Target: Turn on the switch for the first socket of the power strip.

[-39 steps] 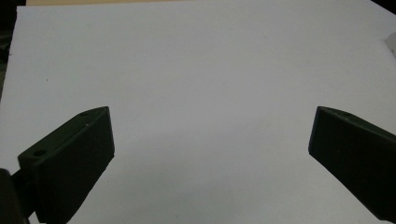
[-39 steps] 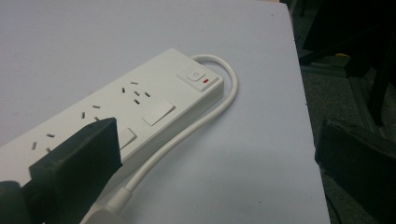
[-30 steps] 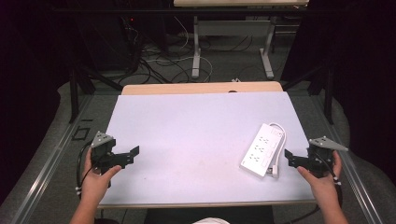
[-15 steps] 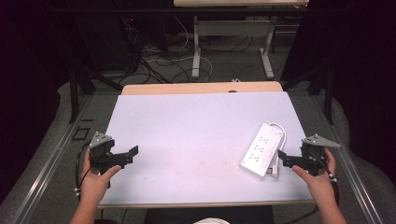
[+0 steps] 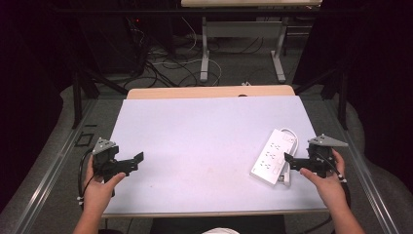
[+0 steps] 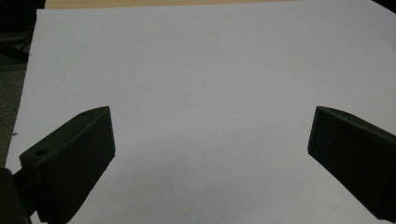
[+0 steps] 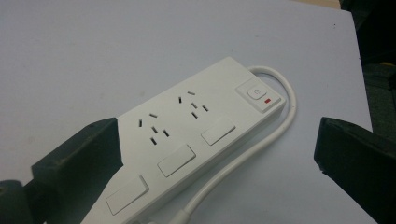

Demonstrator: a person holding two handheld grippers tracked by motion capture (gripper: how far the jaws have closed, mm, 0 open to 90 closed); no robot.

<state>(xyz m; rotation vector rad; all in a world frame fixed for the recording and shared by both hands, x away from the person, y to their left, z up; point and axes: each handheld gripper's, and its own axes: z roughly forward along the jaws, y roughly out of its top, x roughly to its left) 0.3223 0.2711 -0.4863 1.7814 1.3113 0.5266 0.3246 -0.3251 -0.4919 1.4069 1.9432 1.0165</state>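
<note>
Two grippers spread wide, right gripper straddling white power strip, left gripper over bare white table

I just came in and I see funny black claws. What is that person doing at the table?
A person holds a gripper in each hand over a white table. The right gripper is open and sits right at the near end of a white power strip, with its jaws spread on either side of it but not squeezing it. The strip lies flat with its white cable looping beside it. The left gripper is open too, over bare table, holding nothing.
</note>
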